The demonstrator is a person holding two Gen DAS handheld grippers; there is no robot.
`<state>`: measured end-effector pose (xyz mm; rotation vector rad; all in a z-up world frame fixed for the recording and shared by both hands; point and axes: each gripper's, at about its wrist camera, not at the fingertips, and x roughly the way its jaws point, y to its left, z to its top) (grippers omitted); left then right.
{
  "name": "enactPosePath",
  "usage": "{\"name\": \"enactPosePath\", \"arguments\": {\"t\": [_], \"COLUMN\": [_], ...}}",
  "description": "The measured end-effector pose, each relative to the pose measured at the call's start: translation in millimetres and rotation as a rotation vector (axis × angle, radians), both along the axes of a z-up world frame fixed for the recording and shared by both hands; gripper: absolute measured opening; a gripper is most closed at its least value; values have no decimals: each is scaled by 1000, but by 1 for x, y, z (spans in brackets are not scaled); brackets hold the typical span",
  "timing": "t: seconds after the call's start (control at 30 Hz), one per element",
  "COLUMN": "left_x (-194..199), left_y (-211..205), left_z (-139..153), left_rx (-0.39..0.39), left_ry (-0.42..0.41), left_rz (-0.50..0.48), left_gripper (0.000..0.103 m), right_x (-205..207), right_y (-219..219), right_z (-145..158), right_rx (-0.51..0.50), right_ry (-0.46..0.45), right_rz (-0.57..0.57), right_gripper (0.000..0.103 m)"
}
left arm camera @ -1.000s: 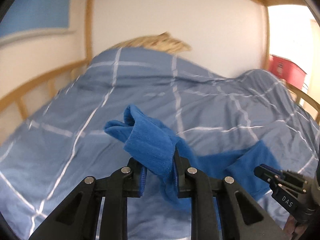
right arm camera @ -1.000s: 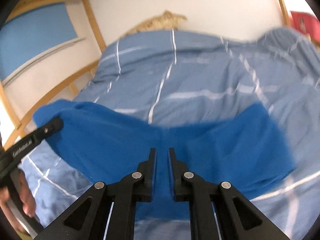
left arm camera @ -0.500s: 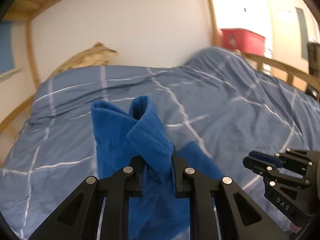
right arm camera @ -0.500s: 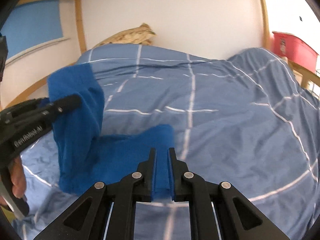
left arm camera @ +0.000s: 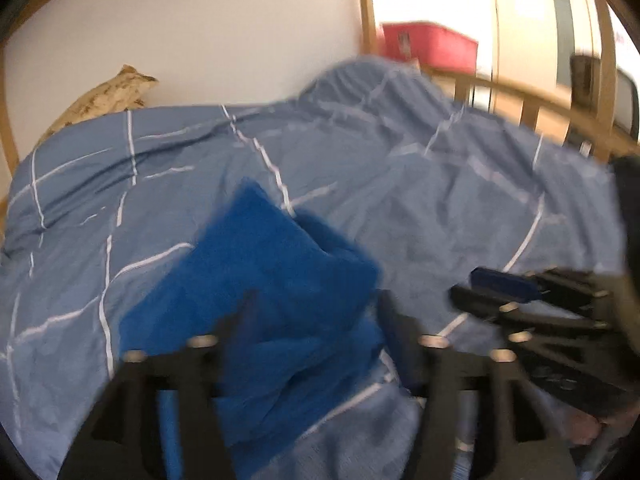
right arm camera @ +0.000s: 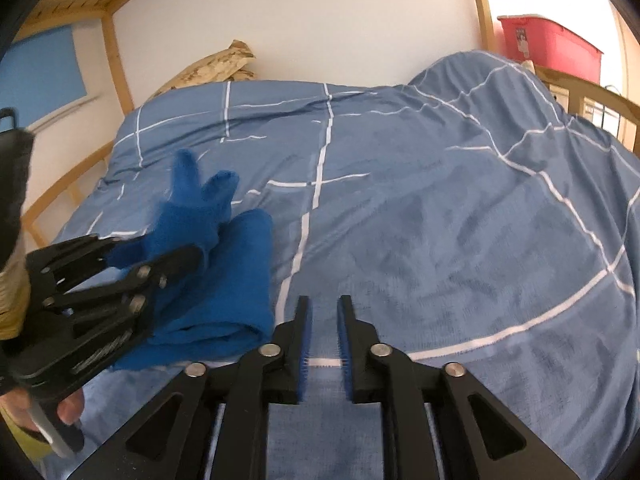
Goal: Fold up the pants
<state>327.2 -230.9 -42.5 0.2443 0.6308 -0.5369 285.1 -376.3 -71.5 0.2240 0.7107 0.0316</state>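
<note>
The blue pants [left arm camera: 260, 280] lie bunched and folded over on the checked blue duvet [left arm camera: 440, 184]. In the blurred left wrist view my left gripper [left arm camera: 316, 308] stands wide open just above the pants, with nothing between its fingers. In the right wrist view the pants [right arm camera: 224, 280] lie at the left, with the left gripper [right arm camera: 160, 256] over them and a fold of cloth sticking up past it. My right gripper [right arm camera: 323, 312] is slightly open and empty, to the right of the pants over bare duvet.
A beige patterned pillow [right arm camera: 216, 66] leans on the white wall at the bed's head. Wooden bed rails [right arm camera: 72, 188] run along both sides. A red storage box [right arm camera: 552, 46] stands beyond the far right post. The duvet bulges up at the right [right arm camera: 500, 92].
Both grippers have let go of the pants. The left one opened wide and dropped its bunched end onto the rest; the right one opened a little and now sits clear of the cloth.
</note>
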Motion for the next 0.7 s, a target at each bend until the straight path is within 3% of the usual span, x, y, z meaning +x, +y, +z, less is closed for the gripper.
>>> {"name": "enactPosePath", "arguments": {"t": [0.03,0.13,0.23,0.33,0.43,0.7], "left_x": [-7,-29,-34,-30,-29,-35], "left_y": [8,41,71,96,116,133], "left_z": [6,18,10,-12,-33,-61], "left_rx": [-22,-30,13,41,-2,17], "left_ry": [-20,-81,-93,-37,46,99], "left_rz": [3,43,108,154,151,174], "left_gripper": [66,72,74,74,74,74], "right_x": [-1,-3,-2,10,27,57], "right_y": [0,3,11,22,38,59], "right_z": [1,11,26,36,38,9], "right_rx": [11,9,-4,1,-1,12], "right_ry": [-3,-36,-86,-112,-119,-57], "right_rz": [-4,-6,19,61,115,138], "right_gripper": [38,38,38,38,38,38]}}
